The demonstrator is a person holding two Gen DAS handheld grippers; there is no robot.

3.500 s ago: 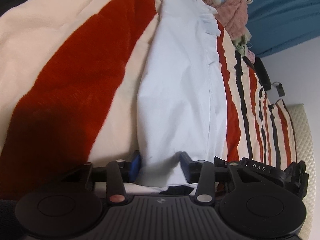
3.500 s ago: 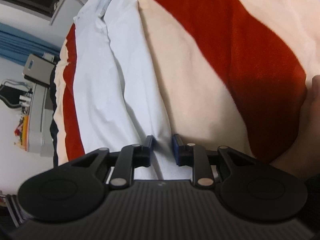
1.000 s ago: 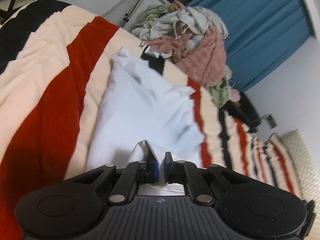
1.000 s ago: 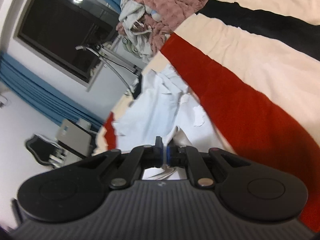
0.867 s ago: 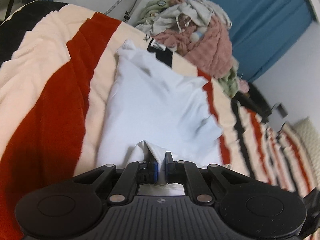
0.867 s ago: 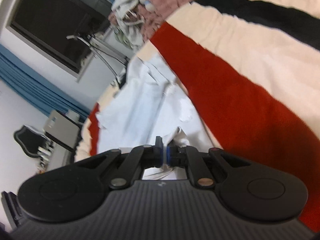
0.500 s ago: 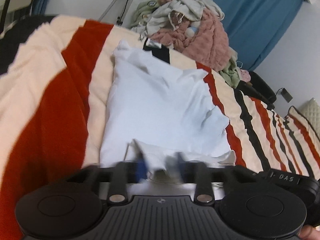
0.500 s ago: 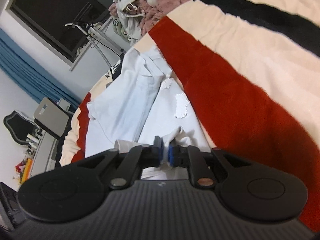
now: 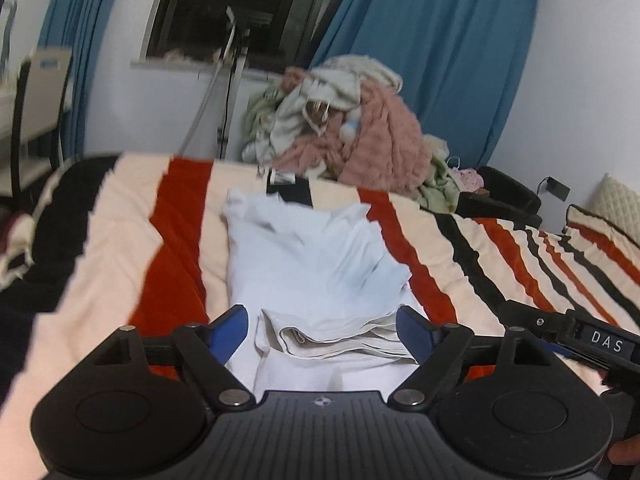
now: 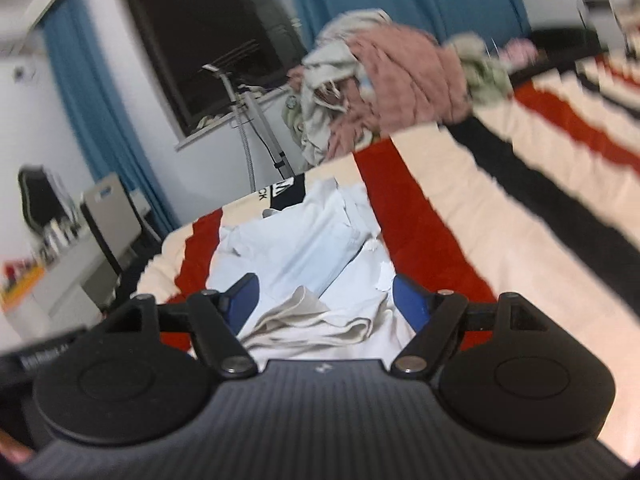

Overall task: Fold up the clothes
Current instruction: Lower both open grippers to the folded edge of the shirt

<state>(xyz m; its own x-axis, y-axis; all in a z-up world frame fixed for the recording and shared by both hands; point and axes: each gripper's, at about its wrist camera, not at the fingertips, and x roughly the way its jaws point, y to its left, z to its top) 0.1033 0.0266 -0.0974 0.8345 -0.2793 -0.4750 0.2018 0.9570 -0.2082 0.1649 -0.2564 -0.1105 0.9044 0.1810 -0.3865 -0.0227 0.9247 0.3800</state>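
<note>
Fleece blanket [image 9: 120, 248], striped cream, red and black, covers the bed and carries everything I list.

Heap of unfolded clothes [image 9: 344, 128], pink, grey and pale green, at twelve o'clock on the far edge of the bed; untouched, so I judge most of the task is left.

White garment [image 9: 304, 264], at the centre of the left wrist view, lying lengthwise on the blanket. Its near end is doubled over into a layered hem [image 9: 336, 336] at six o'clock, so I judge one fold laid and at least one more due.

Left gripper [image 9: 322, 330]: jaws opening, spread wide; the hem lies between them, the blue pads clear of it.

Right gripper [image 10: 324, 304]: jaws opening, spread wide above the same folded end [image 10: 312, 324]; nothing clamped.

Writing: "DAS" in white on a black tag [image 9: 606, 342] at three o'clock; a black-and-white label [image 10: 280, 196] at the garment's far end shows "CK", the rest too blurred to read.
</note>
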